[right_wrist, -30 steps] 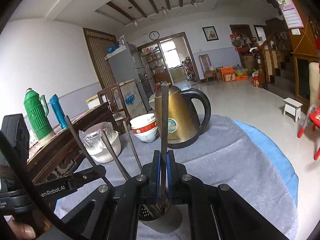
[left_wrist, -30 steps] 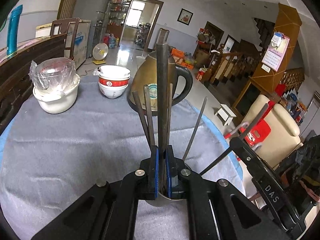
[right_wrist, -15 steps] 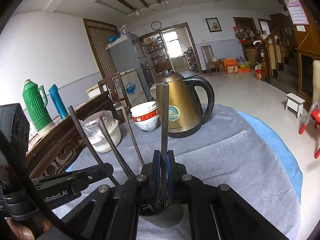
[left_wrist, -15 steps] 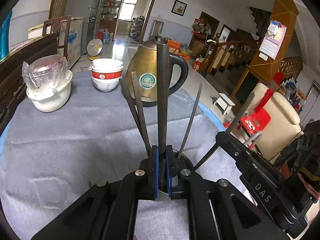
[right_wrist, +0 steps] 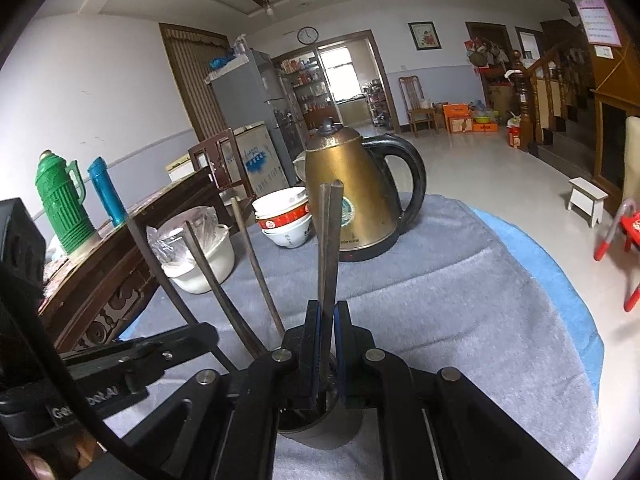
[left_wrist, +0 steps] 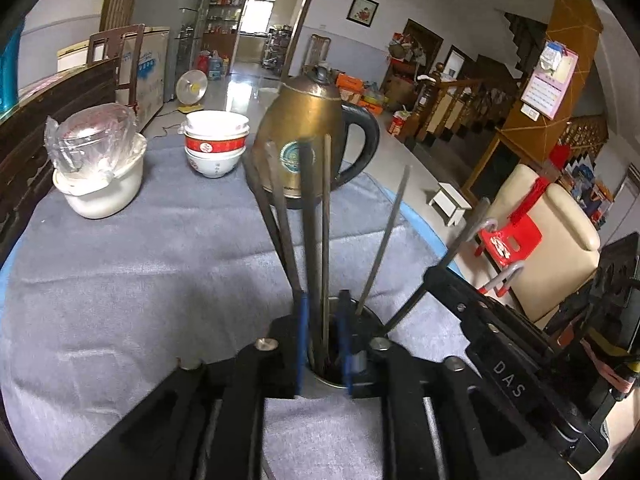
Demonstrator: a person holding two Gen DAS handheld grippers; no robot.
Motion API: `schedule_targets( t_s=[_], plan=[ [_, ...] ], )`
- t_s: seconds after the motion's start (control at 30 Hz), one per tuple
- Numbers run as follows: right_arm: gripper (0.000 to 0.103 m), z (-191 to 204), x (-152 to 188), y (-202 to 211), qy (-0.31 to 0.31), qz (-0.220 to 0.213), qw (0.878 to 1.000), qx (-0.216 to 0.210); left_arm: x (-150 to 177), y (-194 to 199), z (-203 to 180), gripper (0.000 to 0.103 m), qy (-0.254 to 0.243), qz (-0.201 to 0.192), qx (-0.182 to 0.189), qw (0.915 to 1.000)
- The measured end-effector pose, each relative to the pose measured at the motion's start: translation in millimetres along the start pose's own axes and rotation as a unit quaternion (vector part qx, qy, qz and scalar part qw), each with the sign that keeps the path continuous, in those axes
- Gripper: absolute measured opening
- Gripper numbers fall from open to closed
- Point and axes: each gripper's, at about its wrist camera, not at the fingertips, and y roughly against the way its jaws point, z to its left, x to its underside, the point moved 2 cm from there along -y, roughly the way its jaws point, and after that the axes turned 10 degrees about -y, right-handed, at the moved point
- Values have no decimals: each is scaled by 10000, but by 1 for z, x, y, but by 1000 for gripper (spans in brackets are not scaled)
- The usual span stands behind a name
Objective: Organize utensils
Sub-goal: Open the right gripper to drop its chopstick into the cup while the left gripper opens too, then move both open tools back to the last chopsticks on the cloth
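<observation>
The left gripper (left_wrist: pixel 322 342) has parted, freeing its chopsticks (left_wrist: pixel 316 240) into the holder (left_wrist: pixel 340 376).

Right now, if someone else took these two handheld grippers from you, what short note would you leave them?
Left gripper: jaws open, either side of upright chopsticks, gripping nothing.
Right gripper: jaws shut on a chopstick pair, held upright with its lower ends in the metal cup.
Done: several other chopsticks lean in the cup, which stands on the grey cloth.
Left: probably open the right jaws and lift both grippers clear. No loose utensils show on the cloth.
</observation>
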Motion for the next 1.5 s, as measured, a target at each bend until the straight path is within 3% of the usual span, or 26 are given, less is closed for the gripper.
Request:
schedule_targets(
  t_s=[0.37,0.47,0.57,0.63,0.7,0.73,1.0,1.17,1.23,1.33,1.5],
  plan=[
    [12,2,-15,33,-102,-447,9989,119,-1,50,21,53,242,-538,-153,9981],
    [13,4,-14,45,-133,-588,9981,124,6,71,33,67,287,-726,-288,9965],
    [16,5,-9,56,-147,-611,9980,101,24,86,50,72,360,-689,-446,9960],
    [33,5,-1,61,-169,-522,9985,85,43,89,64,73,464,-566,-567,9957],
    [76,6,13,68,-173,-433,9989,-15,63,87,79,75,598,-365,-658,9954],
    [77,6,21,71,-163,-397,9991,-48,76,85,87,75,677,-222,-711,9949],
    [77,11,103,54,165,926,9955,-69,174,50,136,75,1457,989,-1088,9783],
    [73,12,139,29,251,1814,9830,-96,190,44,141,75,1425,1260,-1298,9731],
    [58,9,147,22,195,2011,9793,-100,194,44,142,75,1407,1329,-1364,9716],
    [45,11,151,11,188,2257,9740,-54,200,41,145,75,1432,1453,-1361,9695],
    [44,30,154,-11,393,2593,9650,31,211,35,144,75,1487,1622,-1269,9672]
  ],
)
